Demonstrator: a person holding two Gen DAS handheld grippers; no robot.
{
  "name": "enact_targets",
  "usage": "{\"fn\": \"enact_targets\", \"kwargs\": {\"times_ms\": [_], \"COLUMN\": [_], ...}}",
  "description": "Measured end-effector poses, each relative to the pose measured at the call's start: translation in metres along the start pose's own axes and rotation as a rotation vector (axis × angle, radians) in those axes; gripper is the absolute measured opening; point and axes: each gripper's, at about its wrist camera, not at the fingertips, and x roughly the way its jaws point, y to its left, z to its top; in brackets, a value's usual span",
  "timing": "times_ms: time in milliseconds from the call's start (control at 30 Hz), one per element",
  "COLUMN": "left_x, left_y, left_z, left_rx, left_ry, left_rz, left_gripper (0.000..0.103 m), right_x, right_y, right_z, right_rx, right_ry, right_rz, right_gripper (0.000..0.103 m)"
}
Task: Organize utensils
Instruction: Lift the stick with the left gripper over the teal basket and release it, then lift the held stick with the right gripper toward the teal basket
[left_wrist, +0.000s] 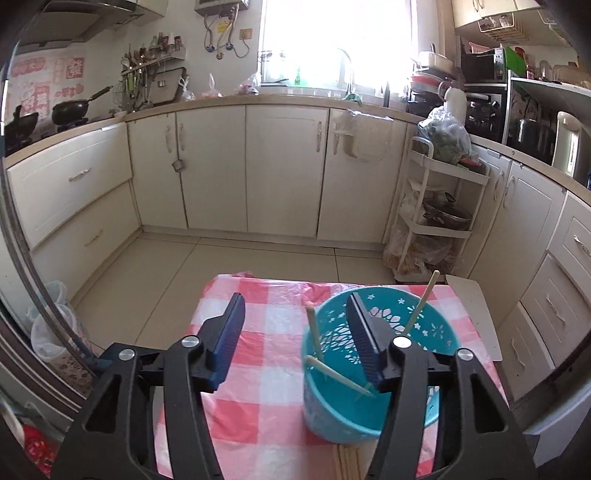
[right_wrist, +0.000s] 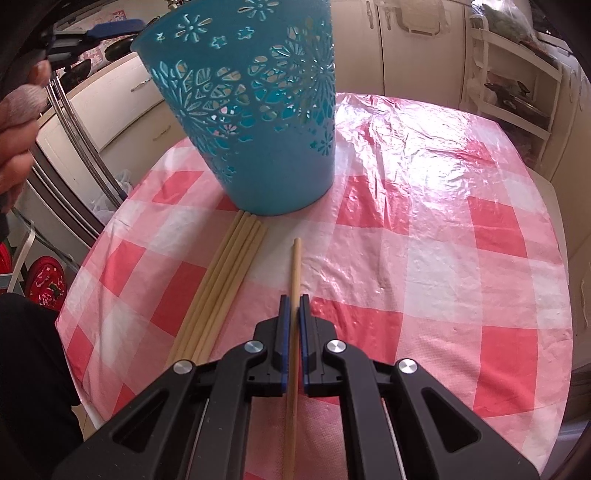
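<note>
The right gripper (right_wrist: 294, 300) is closed on one chopstick (right_wrist: 295, 273), just in front of the blue basket (right_wrist: 255, 110). The left gripper (left_wrist: 295, 306) is spread wide, one finger inside the basket rim, gripping nothing. Loose chopsticks (right_wrist: 229, 266) lie touching the basket's base.

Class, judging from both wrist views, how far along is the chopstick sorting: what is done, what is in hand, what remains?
Done: three chopsticks already stand in the teal basket. In hand: the right gripper is shut on a single chopstick, not yet lifted to the basket; the left gripper is open, one finger over the basket's rim. Left: a bundle of loose chopsticks lies on the checked tablecloth beside the basket.
</note>
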Motion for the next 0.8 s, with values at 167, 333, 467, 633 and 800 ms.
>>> {"fn": "enact_targets", "kwargs": {"times_ms": [167, 333, 467, 633, 800], "left_x": [-0.053, -0.062, -0.048, -0.040, -0.029], "left_y": [0.054, 0.114, 0.155, 0.171, 0.166], "left_z": [-0.008, -0.039, -0.057, -0.063, -0.068], "left_rx": [-0.037, -0.115, -0.240, -0.270, -0.252], "left_ry": [-0.083, -0.060, 0.029, 0.062, 0.092], "left_rz": [0.078, 0.147, 0.184, 0.168, 0.162], "left_gripper": [0.078, 0.081, 0.081, 0.081, 0.082], "right_x": [0.000, 0.001, -0.001, -0.009, -0.033], "right_y": [0.010, 0.015, 0.008, -0.008, -0.015], "right_z": [-0.003, -0.006, -0.006, -0.007, -0.009], "right_rx": [-0.064, -0.088, -0.043, 0.072, 0.143], "right_ry": [-0.016, -0.032, -0.038, -0.049, -0.131], "right_rz": [-0.058, -0.090, -0.066, 0.015, 0.103], "right_gripper": [0.006, 0.006, 0.005, 0.005, 0.005]}}
